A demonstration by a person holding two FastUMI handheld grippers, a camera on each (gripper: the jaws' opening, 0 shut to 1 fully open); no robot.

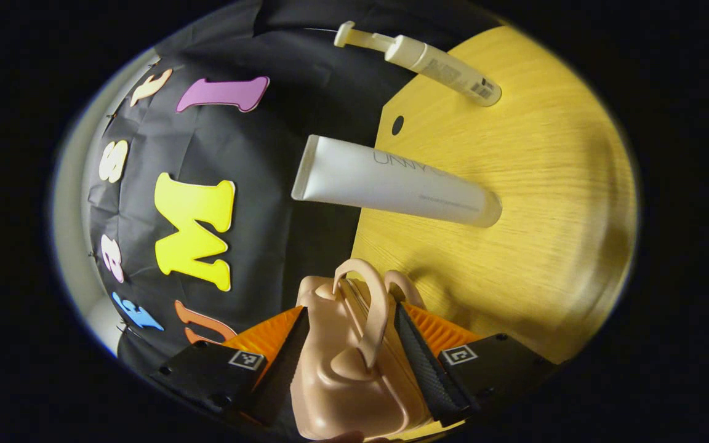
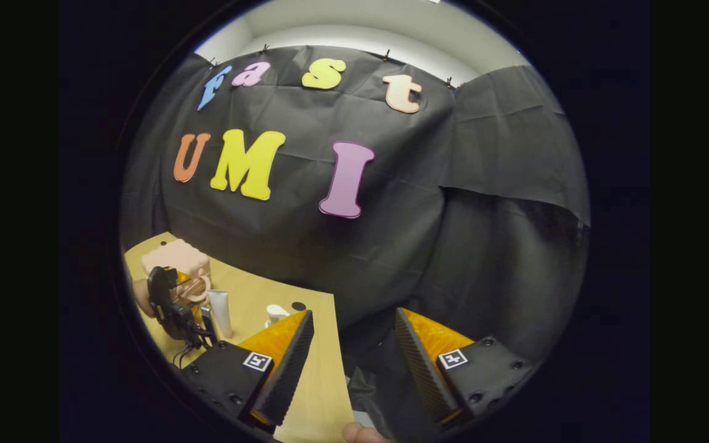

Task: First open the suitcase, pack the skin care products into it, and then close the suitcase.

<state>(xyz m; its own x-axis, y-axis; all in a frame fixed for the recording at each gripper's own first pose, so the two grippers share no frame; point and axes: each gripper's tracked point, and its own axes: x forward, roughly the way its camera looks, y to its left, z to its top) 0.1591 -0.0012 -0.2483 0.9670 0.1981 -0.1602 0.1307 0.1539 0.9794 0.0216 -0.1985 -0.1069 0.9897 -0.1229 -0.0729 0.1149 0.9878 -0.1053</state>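
A small pale-pink suitcase (image 1: 342, 375) with a looped handle (image 1: 374, 301) sits closed between the fingers of my left gripper (image 1: 350, 311), which press on its two sides. Past it on the wooden table (image 1: 545, 184) stand a white tube (image 1: 391, 181) and, farther off, a white pump bottle (image 1: 434, 61). In the right gripper view, my right gripper (image 2: 353, 312) is open at the table's right edge with nothing between its fingers. Far to its left are the suitcase (image 2: 176, 258), the left gripper (image 2: 170, 307), the tube (image 2: 220, 311) and the pump bottle (image 2: 276, 315).
The table has a small dark hole (image 1: 397, 125) near its back edge, close to the black cloth wall (image 2: 391, 246). A hand (image 2: 142, 295) holds the left gripper. The table's right corner (image 2: 324, 369) lies under my right gripper.
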